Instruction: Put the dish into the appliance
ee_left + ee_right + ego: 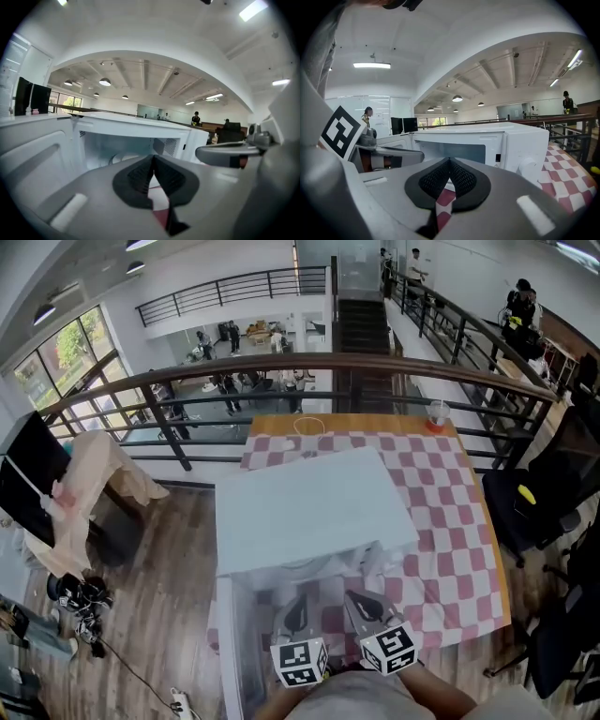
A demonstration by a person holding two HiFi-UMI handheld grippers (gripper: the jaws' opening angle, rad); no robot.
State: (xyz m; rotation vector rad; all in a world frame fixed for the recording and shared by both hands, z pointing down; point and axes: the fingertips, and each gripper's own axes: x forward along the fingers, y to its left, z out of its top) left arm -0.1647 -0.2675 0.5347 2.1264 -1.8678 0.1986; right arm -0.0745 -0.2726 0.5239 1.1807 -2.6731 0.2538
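A white microwave (309, 507) stands on the checkered table with its door (236, 638) swung open to the left. Inside the cavity a white round dish (124, 158) lies on the floor; its rim (305, 565) peeks out under the microwave's top in the head view. My left gripper (296, 607) and right gripper (361, 604) hover side by side just in front of the opening. The left gripper (153, 159) is shut with nothing between its pads. The right gripper (449, 161) is likewise shut and empty. The microwave's control panel (525, 150) shows to the right.
A red-and-white checkered cloth (450, 521) covers the table. A plastic cup (437, 414) stands at its far edge by a metal railing (375, 367). Black chairs (539, 498) stand to the right, and a cloth-draped chair (89, 488) to the left.
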